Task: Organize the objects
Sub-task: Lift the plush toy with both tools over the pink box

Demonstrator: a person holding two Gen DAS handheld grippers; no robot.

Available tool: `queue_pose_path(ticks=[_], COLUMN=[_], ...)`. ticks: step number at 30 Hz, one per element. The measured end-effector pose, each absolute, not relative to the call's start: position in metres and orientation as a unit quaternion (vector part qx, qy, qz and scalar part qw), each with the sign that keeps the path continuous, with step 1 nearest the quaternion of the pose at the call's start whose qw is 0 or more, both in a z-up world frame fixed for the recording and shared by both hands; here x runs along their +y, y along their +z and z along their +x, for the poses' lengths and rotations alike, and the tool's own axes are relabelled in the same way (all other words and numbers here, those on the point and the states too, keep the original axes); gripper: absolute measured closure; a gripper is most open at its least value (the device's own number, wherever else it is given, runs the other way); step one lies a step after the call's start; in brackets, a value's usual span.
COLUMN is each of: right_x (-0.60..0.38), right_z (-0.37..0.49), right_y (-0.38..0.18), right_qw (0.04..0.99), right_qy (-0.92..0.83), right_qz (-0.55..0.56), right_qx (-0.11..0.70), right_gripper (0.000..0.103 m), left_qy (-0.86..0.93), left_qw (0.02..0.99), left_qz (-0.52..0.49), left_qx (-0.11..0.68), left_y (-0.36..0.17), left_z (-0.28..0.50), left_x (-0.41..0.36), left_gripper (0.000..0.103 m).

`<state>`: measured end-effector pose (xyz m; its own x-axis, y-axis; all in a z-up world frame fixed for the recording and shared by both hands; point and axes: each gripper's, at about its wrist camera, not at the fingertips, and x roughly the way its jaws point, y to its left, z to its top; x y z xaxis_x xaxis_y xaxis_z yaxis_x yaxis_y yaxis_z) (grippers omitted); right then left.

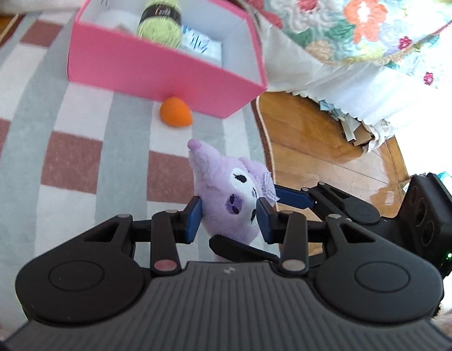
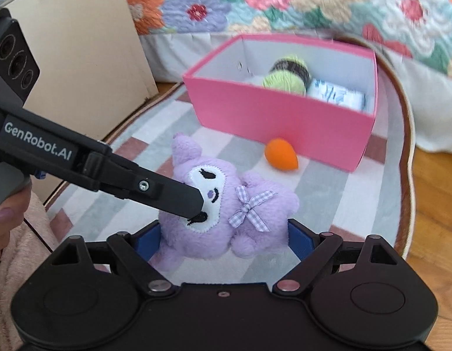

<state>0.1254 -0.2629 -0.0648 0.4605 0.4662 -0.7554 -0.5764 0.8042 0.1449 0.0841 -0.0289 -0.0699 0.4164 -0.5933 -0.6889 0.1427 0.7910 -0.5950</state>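
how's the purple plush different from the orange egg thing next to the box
The purple plush is fuzzy, lumpy and bigger, with an embroidered face and a gingham bow; the orange egg-shaped piece is smooth, plain and small. The plush sits between the jaws of the left gripper and the right gripper; the orange piece lies free on the striped rug, right against the pink box. Both are outside the box.

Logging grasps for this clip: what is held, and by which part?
The left gripper pinches the purple plush toy at its head; the right gripper brackets its body sides, contact unclear.
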Motion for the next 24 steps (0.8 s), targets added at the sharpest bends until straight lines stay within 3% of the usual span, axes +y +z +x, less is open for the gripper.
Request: queue_pose_path(ticks=[11,24], right_x=[-0.248,-0.233], right_z=[0.125,0.188], right_y=[0.009,0.059], right_qw=[0.88,0.906], right_qy=[0.289,0.278], right_qz=[-0.112,-0.136], right_qx=[0.361,0.289], right_gripper=[0.011,0.011], left_qy=[-0.231,-0.216], left_qw=[0.841,0.867], left_qz=[-0.149,-0.151], left_qx=[0.466,0.423], left_y=[0.015,0.075], left_z=[0.093,0.165], left_x=[-0.042,-0.039], left_gripper=[0.065,0.065])
